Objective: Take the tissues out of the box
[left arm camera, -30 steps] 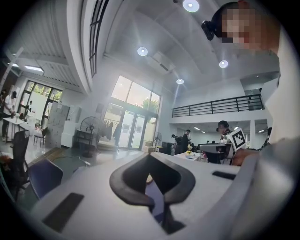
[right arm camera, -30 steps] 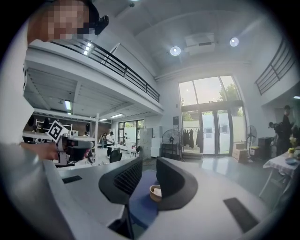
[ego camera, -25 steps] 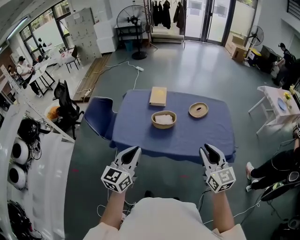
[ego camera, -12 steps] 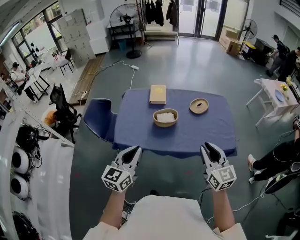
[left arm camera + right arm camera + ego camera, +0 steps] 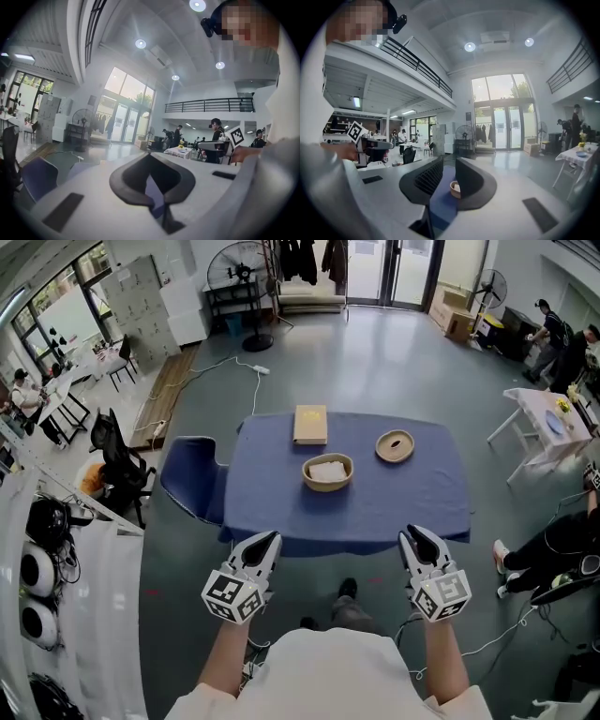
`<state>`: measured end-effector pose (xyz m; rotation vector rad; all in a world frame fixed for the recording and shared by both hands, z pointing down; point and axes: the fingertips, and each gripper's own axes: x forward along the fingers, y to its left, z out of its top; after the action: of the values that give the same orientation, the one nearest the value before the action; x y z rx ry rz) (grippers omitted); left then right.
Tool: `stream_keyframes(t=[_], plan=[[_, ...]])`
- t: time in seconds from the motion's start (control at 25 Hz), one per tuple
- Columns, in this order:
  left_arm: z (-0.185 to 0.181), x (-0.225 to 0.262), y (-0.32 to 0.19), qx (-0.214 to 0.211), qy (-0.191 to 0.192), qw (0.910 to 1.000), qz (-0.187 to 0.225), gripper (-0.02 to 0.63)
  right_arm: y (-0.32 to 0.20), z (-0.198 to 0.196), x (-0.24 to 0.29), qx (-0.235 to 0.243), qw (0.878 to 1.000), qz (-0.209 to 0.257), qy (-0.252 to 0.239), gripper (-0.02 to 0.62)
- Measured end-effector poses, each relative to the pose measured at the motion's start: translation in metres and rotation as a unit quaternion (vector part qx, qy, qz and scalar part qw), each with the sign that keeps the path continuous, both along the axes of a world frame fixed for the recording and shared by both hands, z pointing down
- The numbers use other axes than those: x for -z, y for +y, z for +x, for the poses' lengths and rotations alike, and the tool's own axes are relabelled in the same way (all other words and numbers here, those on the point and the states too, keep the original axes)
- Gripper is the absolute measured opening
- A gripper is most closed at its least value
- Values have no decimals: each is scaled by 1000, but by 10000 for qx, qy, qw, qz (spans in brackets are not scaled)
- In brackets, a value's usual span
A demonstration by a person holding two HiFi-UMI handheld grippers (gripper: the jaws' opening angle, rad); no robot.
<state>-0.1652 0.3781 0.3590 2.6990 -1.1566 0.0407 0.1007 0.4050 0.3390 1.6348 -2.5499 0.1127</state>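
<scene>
**Operator:** Head view first. What did the step call for?

**Technician:** An approach. The left claw (image 5: 270,540) and the right claw (image 5: 409,536) were held short of the counter (image 5: 394,502), well apart from the tissue box (image 5: 311,424), which lay flat at the far edge. In my judgement, one claw should come down over the box's top face while the other pins the box. A bowl (image 5: 327,472) holding something white sat just in front of the box.

**Operator:** And the left gripper view?

**Technician:** It showed the left claw (image 5: 149,155) with its tips together and nothing between them. The box was not in view.

**Operator:** The right gripper view?

**Technician:** The right claw (image 5: 449,161) had its jaws partly apart and empty, framing the bowl (image 5: 454,188). The head view did not resolve that gap.
</scene>
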Motion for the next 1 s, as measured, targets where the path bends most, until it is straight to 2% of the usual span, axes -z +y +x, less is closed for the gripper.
stream_keyframes(t=[0.24,0.4,0.6,1.0], plan=[[23,8,-76,37,-40,10000,-52,6,-82,22,5,51,9999,-120,-36,103],[54,-2,-149,78,-62,9999,-53,6,-163,49,-11,188,9996,-197,-57,103],[66,-25,-247,180,-117,9997,-142,6,-269,58,-36,354,9989,-303,-80,103],[143,-62,-431,551,-185,9977,-337,6,-479,116,-78,980,9939,-506,-21,103]])
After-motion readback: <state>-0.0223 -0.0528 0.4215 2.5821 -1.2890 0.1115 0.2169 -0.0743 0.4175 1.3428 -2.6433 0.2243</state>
